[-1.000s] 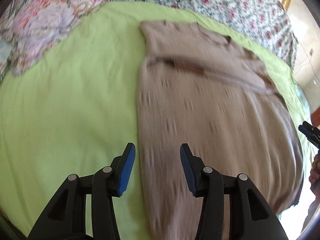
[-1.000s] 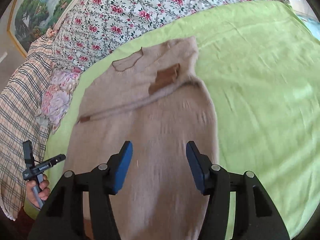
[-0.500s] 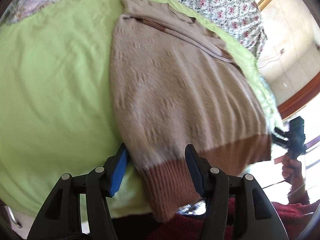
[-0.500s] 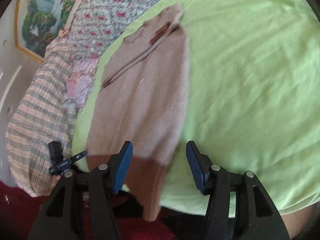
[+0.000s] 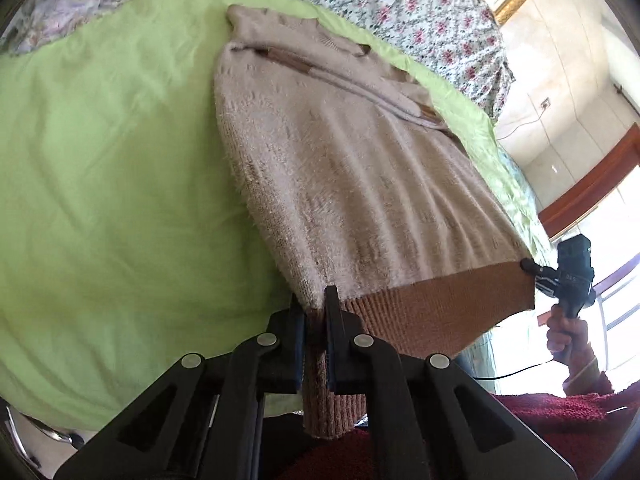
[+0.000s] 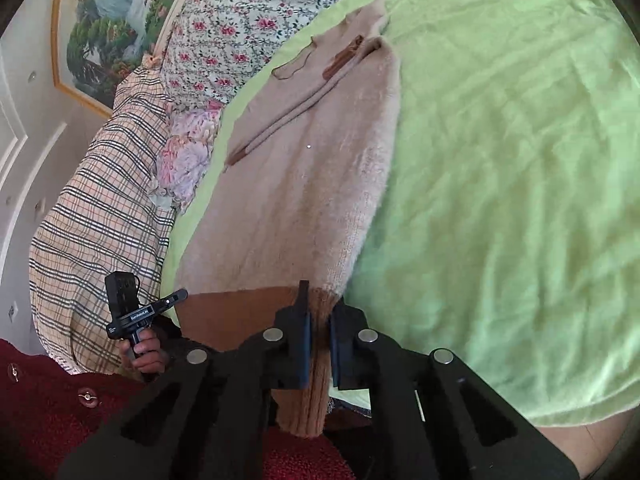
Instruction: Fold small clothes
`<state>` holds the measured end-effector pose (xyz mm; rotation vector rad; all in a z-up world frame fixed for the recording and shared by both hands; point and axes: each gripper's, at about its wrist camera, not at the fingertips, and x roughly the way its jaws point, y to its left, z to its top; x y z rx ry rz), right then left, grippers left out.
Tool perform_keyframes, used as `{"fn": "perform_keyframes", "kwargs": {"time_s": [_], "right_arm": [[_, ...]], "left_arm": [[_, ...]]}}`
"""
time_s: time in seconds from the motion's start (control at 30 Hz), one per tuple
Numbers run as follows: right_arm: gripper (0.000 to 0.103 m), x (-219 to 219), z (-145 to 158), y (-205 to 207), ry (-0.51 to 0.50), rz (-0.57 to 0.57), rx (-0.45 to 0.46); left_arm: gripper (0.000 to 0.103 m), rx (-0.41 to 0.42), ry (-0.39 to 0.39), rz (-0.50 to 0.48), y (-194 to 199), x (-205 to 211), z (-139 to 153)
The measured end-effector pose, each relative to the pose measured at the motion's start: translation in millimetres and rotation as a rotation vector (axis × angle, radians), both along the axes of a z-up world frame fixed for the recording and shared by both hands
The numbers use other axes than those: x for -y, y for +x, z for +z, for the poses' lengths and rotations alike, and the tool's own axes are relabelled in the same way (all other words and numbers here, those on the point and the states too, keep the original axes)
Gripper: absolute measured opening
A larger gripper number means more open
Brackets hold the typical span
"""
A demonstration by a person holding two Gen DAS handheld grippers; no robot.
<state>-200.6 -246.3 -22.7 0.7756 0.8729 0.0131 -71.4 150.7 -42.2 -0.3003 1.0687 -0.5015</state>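
Note:
A fuzzy beige sweater (image 5: 340, 168) (image 6: 304, 184) with a brown ribbed hem lies lengthwise on a lime green sheet (image 5: 100, 184) (image 6: 500, 168), sleeves folded across its chest. My left gripper (image 5: 314, 312) is shut on the hem's left corner, which hangs down between the pads. My right gripper (image 6: 318, 308) is shut on the hem's right corner. In each wrist view the other gripper shows at the opposite hem corner: the right gripper (image 5: 532, 268) and the left gripper (image 6: 180, 294), each held by a hand.
Floral bedding (image 5: 400, 4) (image 6: 240, 24) lies beyond the sweater's collar. A plaid cloth (image 6: 92, 224) sits at the bed's left side. A framed picture (image 6: 112, 20) hangs on the wall. A dark red garment (image 6: 60, 400) fills the near foreground below the bed edge.
Both grippers came back from over the sweater's body to its hem at the near bed edge, stood open around the corners, then shut on them.

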Motion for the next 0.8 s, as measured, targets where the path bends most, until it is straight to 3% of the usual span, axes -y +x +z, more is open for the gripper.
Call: {"fn": "perform_keyframes", "kwargs": {"time_s": [0.1, 0.27, 0.37, 0.4, 0.43, 0.7, 0.8], "right_arm": [[0.011, -0.7, -6.9, 0.8, 0.033, 0.009, -0.011], [0.012, -6.8, -10.0, -1.7, 0.032, 0.074, -0.026], [0.012, -13.9, -13.9, 5.9, 0.037, 0.092, -0.012], [0.012, -16.5, -14.8, 9.1, 0.038, 0.098, -0.004], [0.01, -19.1, -14.1, 10.6, 0.037, 0.104, 0.01], [0.008, -10.8, -2.9, -10.1, 0.092, 0.062, 0.109], [0.008, -12.9, 12.7, -3.6, 0.121, 0.078, 0.186]], "left_arm": [[0.014, -0.069, -0.015, -0.013, 4.3, -2.1, -15.6], [0.034, -0.095, -0.076, -0.071, 2.4, 2.2, -20.4], [0.029, -0.069, -0.054, -0.102, 2.7, 13.1, -19.1], [0.009, -0.048, -0.036, -0.113, 2.7, 18.0, -17.5], [0.007, -0.041, -0.029, -0.12, 1.9, 20.3, -17.2], [0.005, -0.007, -0.095, -0.049, -7.8, 0.7, -8.9], [0.005, 0.033, -0.126, -0.041, -5.1, 3.1, 9.6]]}}
